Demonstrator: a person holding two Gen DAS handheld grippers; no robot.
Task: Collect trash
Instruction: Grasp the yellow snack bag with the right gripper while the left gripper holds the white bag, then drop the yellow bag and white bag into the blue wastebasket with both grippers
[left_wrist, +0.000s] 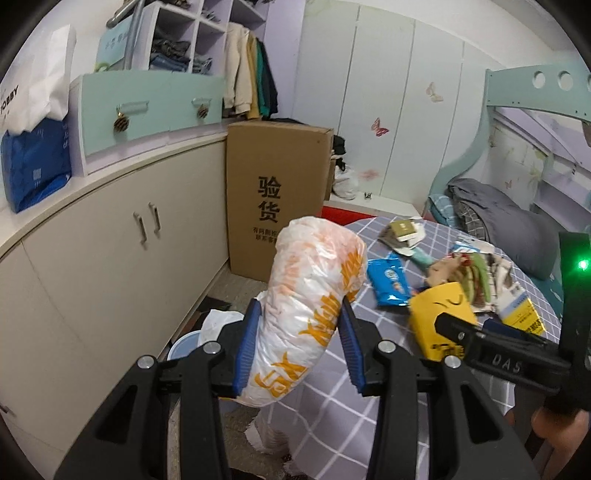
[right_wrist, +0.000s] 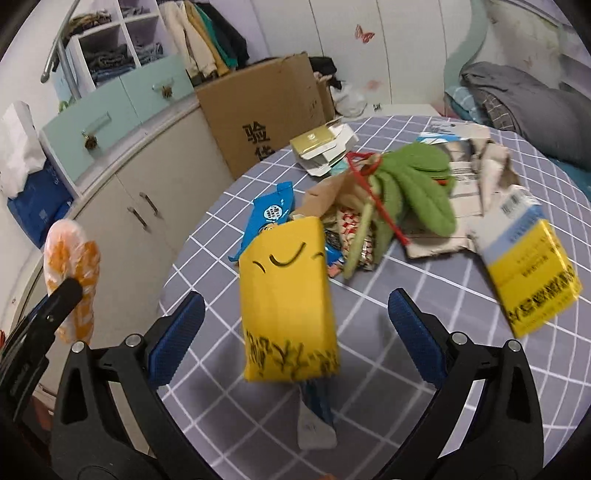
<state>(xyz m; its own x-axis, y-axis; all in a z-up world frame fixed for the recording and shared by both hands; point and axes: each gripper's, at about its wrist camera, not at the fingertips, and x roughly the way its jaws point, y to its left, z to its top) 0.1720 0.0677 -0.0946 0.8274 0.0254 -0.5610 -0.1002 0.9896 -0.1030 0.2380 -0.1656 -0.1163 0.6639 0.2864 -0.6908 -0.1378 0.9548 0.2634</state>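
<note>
1. My left gripper (left_wrist: 300, 306) is clamped on a white plastic bag with orange print (left_wrist: 317, 280); both blue pads press its sides, and it stands up through the centre of the left wrist frame.
2. My right gripper (right_wrist: 295, 295) is spread wide. A yellow packet (right_wrist: 288, 325) sits blurred between the pads, touching neither; I cannot tell whether it rests on the grey checked sheet (right_wrist: 369, 369) below.
3. Just beyond the packet, mid-frame, a blue wrapper (right_wrist: 271, 214) lies on the sheet beside a heap of small wrappers and a green fabric piece (right_wrist: 417, 177).
4. At the right edge of the frame is a yellow-and-white box (right_wrist: 532, 273), blurred, with torn papers (right_wrist: 476, 166) behind it.
5. Farther up, a small olive carton (right_wrist: 317, 142) lies on opened white card.
6. Beyond the sheet, upper centre, stands a large cardboard box (right_wrist: 266, 107) against a cream cupboard (left_wrist: 110, 240); grey bedding (right_wrist: 524, 99) is piled upper right.
</note>
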